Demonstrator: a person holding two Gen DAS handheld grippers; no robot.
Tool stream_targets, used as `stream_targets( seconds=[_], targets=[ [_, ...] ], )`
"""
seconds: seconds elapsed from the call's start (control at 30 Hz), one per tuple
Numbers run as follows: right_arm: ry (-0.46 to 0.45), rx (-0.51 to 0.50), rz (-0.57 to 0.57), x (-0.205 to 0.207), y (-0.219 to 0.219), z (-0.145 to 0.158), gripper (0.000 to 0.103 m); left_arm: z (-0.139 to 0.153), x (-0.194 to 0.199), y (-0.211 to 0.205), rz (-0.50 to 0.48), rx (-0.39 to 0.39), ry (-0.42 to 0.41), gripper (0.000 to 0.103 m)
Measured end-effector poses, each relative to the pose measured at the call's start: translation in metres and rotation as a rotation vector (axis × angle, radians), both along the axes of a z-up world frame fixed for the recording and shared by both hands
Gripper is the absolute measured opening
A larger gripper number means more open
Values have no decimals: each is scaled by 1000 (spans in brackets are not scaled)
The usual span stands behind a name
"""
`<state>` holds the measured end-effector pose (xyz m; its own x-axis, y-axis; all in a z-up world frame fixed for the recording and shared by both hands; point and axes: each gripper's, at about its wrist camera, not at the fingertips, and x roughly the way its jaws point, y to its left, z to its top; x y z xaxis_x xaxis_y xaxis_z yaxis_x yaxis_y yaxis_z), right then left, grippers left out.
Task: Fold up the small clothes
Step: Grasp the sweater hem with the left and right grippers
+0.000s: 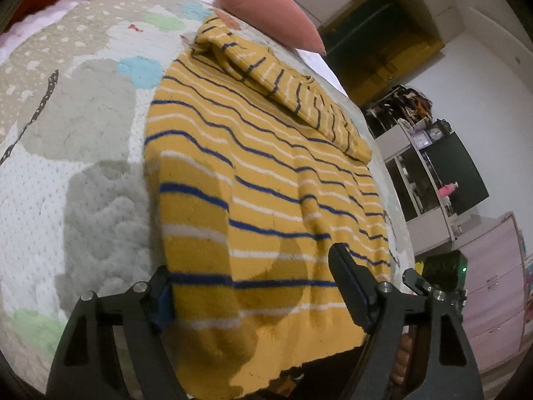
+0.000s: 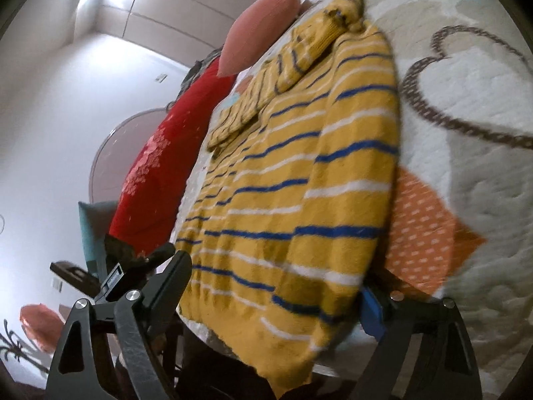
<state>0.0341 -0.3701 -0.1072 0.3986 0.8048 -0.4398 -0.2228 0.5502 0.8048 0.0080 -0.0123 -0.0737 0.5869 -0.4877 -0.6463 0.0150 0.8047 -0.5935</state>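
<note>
A yellow sweater [image 1: 266, 173] with blue and white stripes lies flat on the patterned quilt [image 1: 83, 106]. One sleeve [image 1: 289, 90] is folded across its far end. My left gripper [image 1: 256, 293] is at the near hem, jaws wide apart. Its left finger [image 1: 163, 300] sits at the sweater's left edge and its right finger [image 1: 349, 283] rests over the fabric. In the right wrist view the same sweater [image 2: 299, 173] fills the middle. My right gripper [image 2: 273, 296] is open around the hem's right corner, with one blue-padded finger [image 2: 373, 313] at the sweater's edge.
A pink pillow [image 1: 269, 10] and a red blanket [image 2: 160, 166] lie at the bed's far end. A shelf unit [image 1: 433, 166] and a pink dresser [image 1: 493, 283] stand off the bed's side. Part of the other gripper [image 2: 120, 266] shows beside the hem.
</note>
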Motion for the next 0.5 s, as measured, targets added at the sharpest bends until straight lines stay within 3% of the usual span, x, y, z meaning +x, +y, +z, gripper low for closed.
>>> stream_targets(
  seconds=[0.23, 0.37, 0.4, 0.43, 0.47, 0.5],
  targets=[
    [-34, -69, 12, -8, 22, 2, 91, -5, -18, -2, -4, -26, -15, 80],
    [-28, -59, -34, -11, 19, -2, 83, -2, -24, -19, -46, 67, -1, 79],
    [-23, -67, -48, -12, 19, -2, 76, -1, -26, -24, -48, 101, 0, 64],
    [-17, -77, -64, -13, 16, -2, 72, -1, -25, -26, -53, 118, 10, 24],
    [-10, -88, -81, -14, 14, -2, 60, -3, -21, -25, -63, 111, 38, 7],
    [2, -104, -101, -14, 11, -3, 42, -5, -18, -19, -57, 73, 62, 10]
  ],
)
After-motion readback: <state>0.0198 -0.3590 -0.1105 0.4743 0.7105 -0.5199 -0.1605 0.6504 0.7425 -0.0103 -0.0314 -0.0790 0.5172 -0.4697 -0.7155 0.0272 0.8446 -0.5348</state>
